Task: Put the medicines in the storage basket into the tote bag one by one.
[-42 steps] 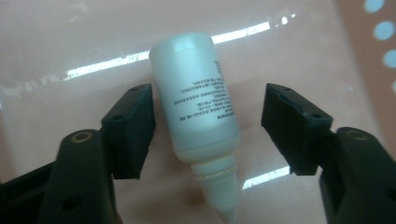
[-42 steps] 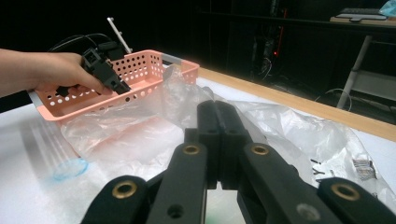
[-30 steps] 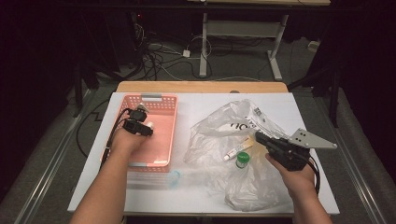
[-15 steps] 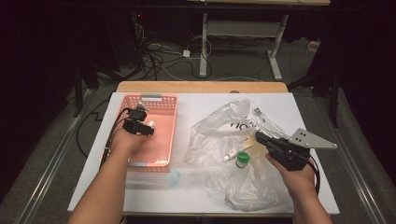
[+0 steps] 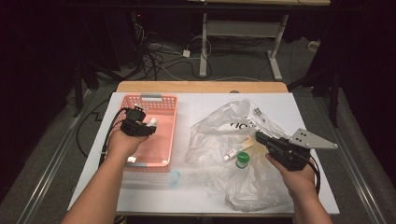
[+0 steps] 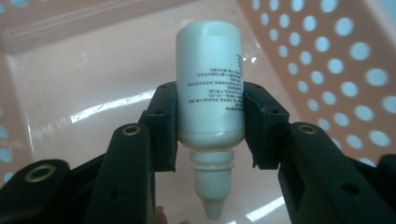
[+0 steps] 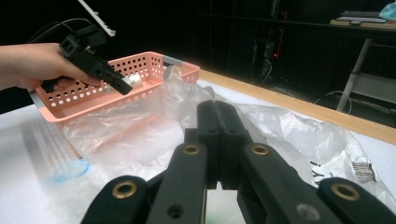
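A small white dropper bottle [image 6: 210, 79] with printed text is held cap toward the camera, and my left gripper [image 6: 210, 122] is shut on its body. It hangs over the pink perforated basket [image 5: 159, 145] at the table's left, where the left gripper [image 5: 147, 127] and the bottle [image 5: 152, 122] sit above the basket's middle. My right gripper [image 5: 258, 136] is shut with nothing in it, above the crumpled clear plastic bag [image 5: 219, 128]. In the right gripper view its jaws [image 7: 218, 116] meet, with the basket [image 7: 154, 63] and the left gripper [image 7: 122, 86] farther off.
A small tube [image 5: 237, 150] and a green-capped jar [image 5: 242, 159] lie on the bag just left of the right gripper. A clear blue-capped bottle [image 5: 174, 177] lies in front of the basket. The white tabletop [image 5: 140, 198] ends in a wooden strip at the back.
My left gripper has shifted slightly upward with the bottle still in it over the basket. The right gripper has stayed where it was.
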`<state>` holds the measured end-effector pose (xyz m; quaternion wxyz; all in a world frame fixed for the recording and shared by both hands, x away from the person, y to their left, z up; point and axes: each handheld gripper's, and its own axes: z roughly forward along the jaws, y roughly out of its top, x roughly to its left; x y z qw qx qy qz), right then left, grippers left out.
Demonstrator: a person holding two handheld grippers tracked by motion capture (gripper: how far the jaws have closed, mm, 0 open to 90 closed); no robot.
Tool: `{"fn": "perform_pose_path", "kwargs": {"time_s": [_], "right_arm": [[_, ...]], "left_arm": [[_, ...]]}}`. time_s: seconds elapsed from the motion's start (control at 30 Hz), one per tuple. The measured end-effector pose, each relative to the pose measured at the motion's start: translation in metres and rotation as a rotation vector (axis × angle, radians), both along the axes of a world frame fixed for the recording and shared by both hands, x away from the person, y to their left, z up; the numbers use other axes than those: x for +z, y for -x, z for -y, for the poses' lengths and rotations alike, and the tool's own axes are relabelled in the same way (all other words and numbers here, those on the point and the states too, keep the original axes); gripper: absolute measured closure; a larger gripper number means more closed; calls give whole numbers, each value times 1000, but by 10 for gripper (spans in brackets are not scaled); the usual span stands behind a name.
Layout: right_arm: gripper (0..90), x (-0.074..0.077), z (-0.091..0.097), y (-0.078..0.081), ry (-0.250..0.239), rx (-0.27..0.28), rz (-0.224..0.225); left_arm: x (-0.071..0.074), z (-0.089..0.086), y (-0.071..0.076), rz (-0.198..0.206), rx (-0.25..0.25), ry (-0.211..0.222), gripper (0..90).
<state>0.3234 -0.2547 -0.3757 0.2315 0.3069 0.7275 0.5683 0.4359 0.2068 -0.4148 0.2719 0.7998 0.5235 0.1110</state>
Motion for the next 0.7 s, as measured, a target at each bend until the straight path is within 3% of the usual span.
{"fn": "perform_pose_path", "kwargs": {"time_s": [0.13,0.3,0.47,0.7], "right_arm": [[900,0,0,0,2,1,1],[900,0,0,0,2,2,1],[900,0,-1,1,2,2,1],[900,0,-2,1,4,4,-2]], "left_arm": [[3,-1,11,20,-2,46,583],[13,-1,26,62,-10,65,583],[22,4,47,120,-51,54,583],[22,9,75,179,-76,106,583]]}}
